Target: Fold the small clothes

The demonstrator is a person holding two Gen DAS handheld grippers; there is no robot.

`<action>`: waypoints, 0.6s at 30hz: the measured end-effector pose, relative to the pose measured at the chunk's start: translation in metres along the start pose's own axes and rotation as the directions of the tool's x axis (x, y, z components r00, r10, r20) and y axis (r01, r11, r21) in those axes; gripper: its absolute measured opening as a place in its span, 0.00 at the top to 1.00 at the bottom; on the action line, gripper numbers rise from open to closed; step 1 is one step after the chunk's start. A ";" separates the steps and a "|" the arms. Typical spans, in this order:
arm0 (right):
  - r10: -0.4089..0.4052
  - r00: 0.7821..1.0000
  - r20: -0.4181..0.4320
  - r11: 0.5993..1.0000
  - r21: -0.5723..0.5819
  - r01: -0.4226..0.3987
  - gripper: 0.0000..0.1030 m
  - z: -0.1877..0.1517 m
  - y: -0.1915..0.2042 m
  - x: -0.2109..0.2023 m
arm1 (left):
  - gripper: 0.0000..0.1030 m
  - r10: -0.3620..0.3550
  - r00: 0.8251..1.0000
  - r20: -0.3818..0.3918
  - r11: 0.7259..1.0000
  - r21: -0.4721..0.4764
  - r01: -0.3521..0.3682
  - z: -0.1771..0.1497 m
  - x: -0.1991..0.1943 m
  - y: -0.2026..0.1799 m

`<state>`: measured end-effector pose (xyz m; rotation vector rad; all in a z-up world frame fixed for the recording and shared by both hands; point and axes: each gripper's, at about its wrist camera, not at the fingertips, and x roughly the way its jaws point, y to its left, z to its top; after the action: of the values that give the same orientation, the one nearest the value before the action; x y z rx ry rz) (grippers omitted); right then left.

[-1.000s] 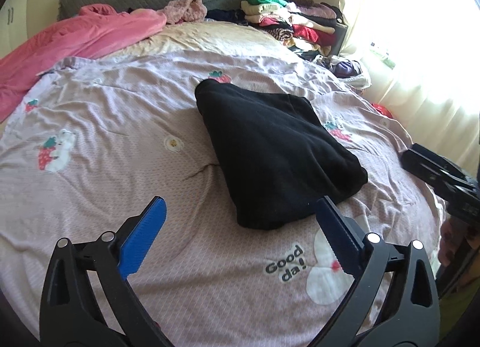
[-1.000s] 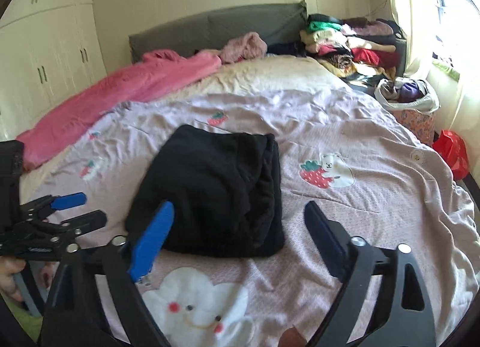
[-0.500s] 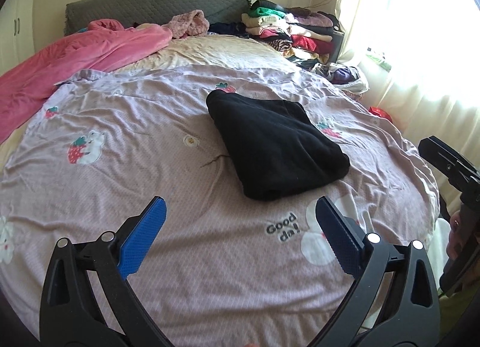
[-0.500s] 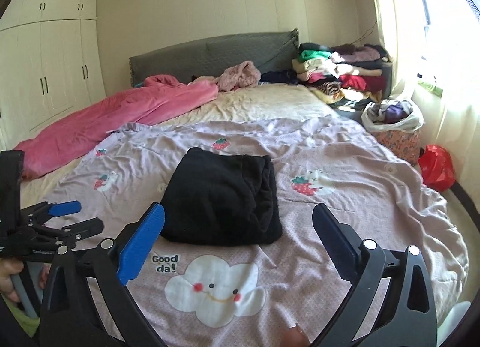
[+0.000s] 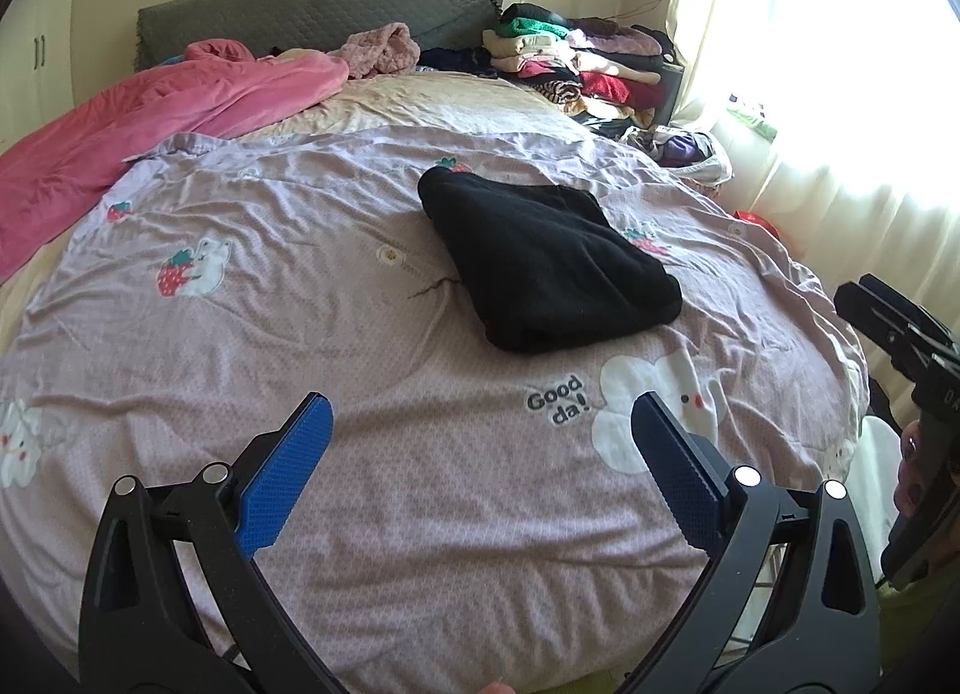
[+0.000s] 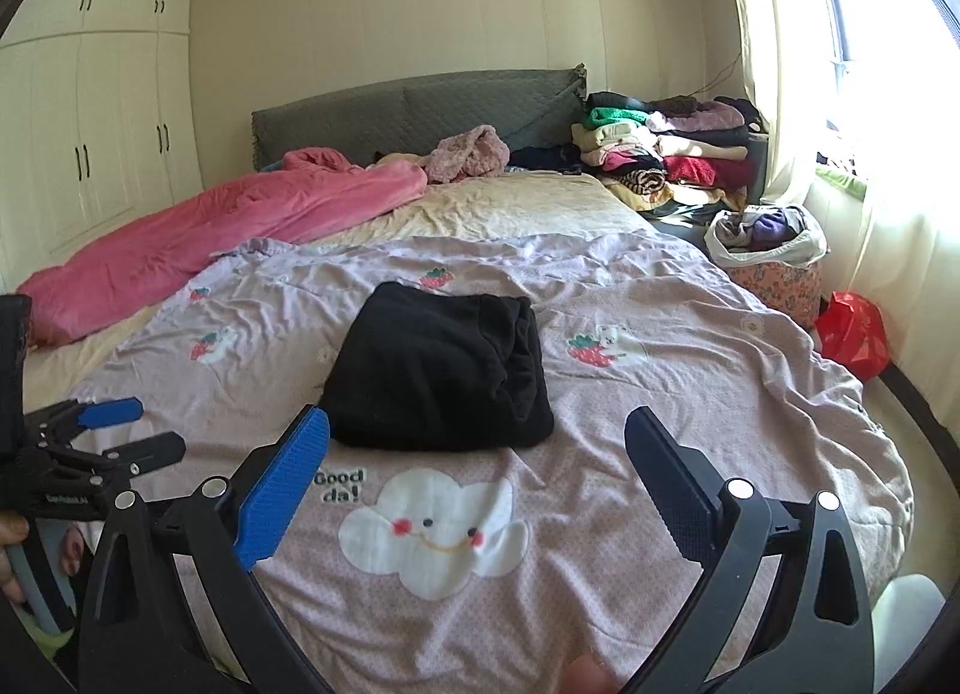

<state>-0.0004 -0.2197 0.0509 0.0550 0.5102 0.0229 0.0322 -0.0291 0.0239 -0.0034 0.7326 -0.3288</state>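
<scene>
Black garment (image 5: pixel 549 268) lies folded mid-quilt (image 5: pixel 300 286), untouched. Left gripper (image 5: pixel 474 442) and right gripper (image 6: pixel 474 454) both gape wide, holding nothing (lower bodies cut off by frame edge). Garment type unclear.

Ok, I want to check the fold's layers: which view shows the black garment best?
The right wrist view: the black garment faces it with the stacked layer edges visible. The left wrist view shows it farther off, mostly its smooth top.

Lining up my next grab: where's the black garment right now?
The folded black garment lies mid-bed on the lilac quilt, centre of both wrist views, just beyond the "Good da!" cloud print and ahead of both open grippers.
</scene>
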 end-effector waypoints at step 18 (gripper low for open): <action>-0.012 0.997 -0.074 0.999 0.048 0.016 0.04 -0.030 -0.001 0.020 | 0.09 0.018 0.999 -0.034 0.999 -0.030 -0.019 -0.017 0.008 0.008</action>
<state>0.0023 -0.2185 0.0145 0.0987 0.5852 -0.0011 0.0290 -0.0223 0.0054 -0.0196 0.7705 -0.3005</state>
